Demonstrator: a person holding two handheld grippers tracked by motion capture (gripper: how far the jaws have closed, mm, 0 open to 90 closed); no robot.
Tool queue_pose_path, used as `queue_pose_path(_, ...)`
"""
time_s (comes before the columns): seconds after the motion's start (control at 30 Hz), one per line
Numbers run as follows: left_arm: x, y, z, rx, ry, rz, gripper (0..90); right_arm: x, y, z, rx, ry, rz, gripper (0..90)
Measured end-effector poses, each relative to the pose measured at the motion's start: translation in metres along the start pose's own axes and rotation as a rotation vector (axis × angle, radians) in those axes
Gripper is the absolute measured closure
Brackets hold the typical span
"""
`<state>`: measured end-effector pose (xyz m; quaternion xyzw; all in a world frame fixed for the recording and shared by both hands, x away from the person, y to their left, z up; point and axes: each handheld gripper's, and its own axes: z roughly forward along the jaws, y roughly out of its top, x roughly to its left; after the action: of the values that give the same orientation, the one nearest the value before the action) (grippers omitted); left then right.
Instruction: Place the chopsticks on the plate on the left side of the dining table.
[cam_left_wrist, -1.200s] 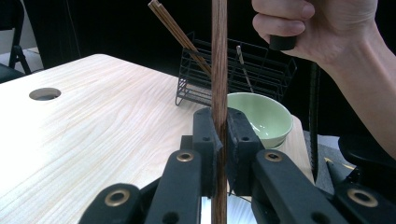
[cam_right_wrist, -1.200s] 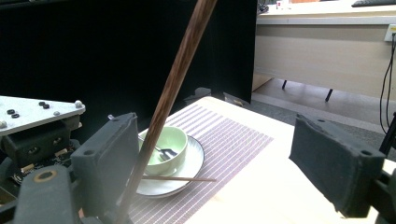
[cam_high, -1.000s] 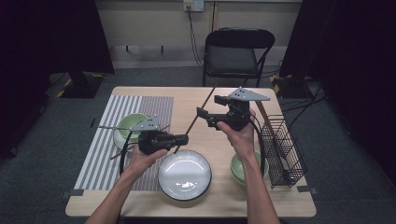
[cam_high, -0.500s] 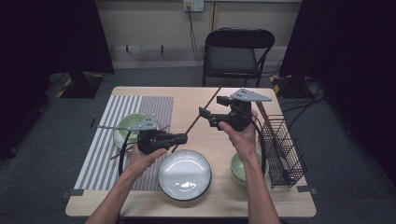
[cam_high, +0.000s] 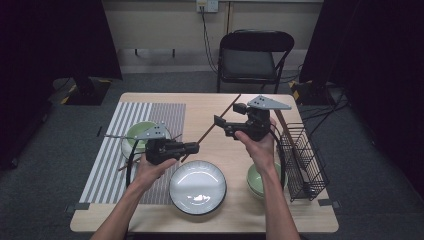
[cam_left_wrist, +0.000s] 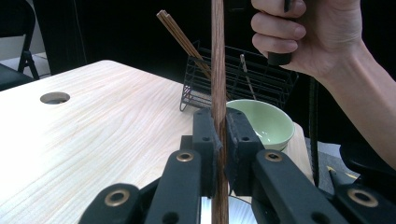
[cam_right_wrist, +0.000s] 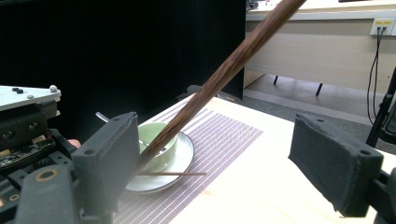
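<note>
The desk (cam_high: 150, 100) carries a striped mat (cam_high: 107, 165) on my left, a wire rack (cam_high: 302, 160) on my right, a white plate (cam_high: 197, 187) near my edge and a green bowl (cam_high: 252, 177) beside it. A second green bowl (cam_high: 135, 135) sits on a saucer on the mat, with a thin stick (cam_right_wrist: 170, 173) lying across the saucer's rim.

My left gripper (cam_high: 192, 147) hangs above the mat's inner edge, its fingers (cam_left_wrist: 205, 140) clamped on the lower end of a chopstick (cam_high: 217, 120). My right gripper (cam_high: 218, 121) hovers over the middle of the desk. Its fingers (cam_right_wrist: 109, 154) stand wide apart, and the chopstick passes between them, close against the left one. I cannot tell if it touches.

The relation that matters is this: the chopstick's long axis runs on a slant from my left fingers, up and away across the desk, through the gap of my right fingers and on toward the far edge. So the right gripper is already astride the shaft; I judge it need only close to take it.

The chopstick is dark brown wood, slim and straight. More chopsticks (cam_left_wrist: 184, 42) lean in the rack.
</note>
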<state>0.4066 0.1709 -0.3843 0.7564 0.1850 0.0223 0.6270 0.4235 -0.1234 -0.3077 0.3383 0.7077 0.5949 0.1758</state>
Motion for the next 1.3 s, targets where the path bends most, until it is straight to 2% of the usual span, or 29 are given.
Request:
queue_pose_path(0.97, 0.001, 0.004, -0.007, -0.028, 0.006, 0.002, 84.1, -0.011, -0.010, -0.004, 0.019, -0.032, 0.022, 15.6)
queue_pose_path(1.3, 0.001, 0.004, -0.008, -0.011, 0.011, 0.005, 84.1, -0.014, -0.009, -0.007, 0.020, -0.040, 0.019, 15.9)
